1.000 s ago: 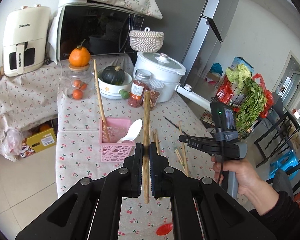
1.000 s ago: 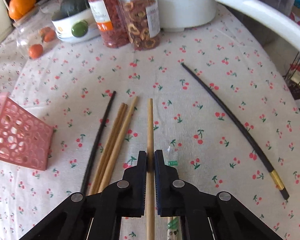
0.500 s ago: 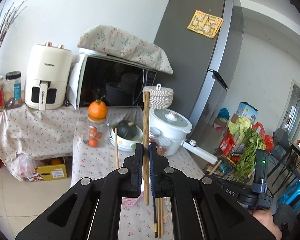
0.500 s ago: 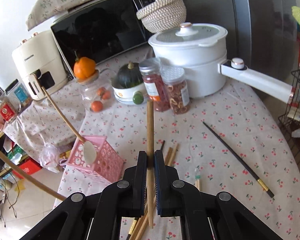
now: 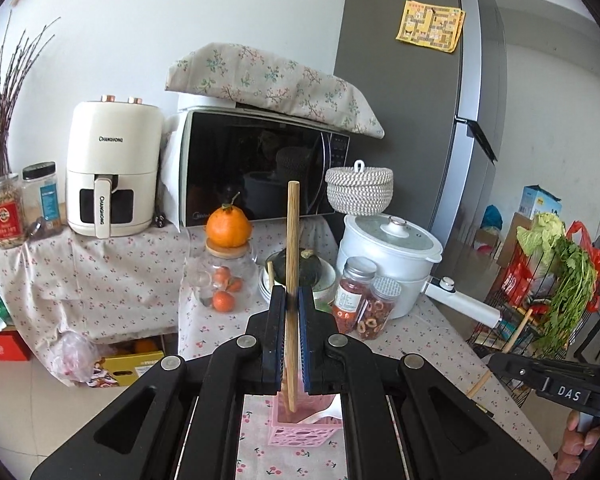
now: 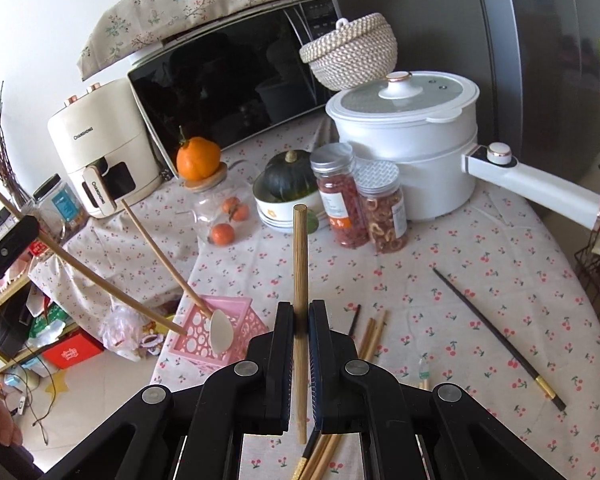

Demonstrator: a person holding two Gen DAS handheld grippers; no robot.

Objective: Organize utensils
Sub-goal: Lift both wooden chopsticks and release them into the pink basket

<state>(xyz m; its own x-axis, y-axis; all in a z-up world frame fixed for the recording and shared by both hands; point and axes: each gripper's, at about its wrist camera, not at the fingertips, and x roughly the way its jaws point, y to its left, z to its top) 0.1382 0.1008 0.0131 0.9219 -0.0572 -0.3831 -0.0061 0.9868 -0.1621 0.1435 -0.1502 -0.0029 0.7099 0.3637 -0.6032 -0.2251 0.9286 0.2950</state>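
A cloth-covered table point(image 6: 500, 280) carries a white pot point(image 6: 408, 128) at the far side and a pink basket point(image 6: 204, 336) near its left edge. The left gripper point(image 5: 291, 300) is clamped on an upright wooden chopstick point(image 5: 292, 264) whose lower end sits over the basket. The right gripper point(image 6: 300, 316) pinches another wooden chopstick point(image 6: 300, 280) above the table. Loose chopsticks point(image 6: 374, 332) lie beneath it, a black chopstick point(image 6: 496, 336) lies to the right, and a white spoon point(image 6: 220, 332) leans in the basket.
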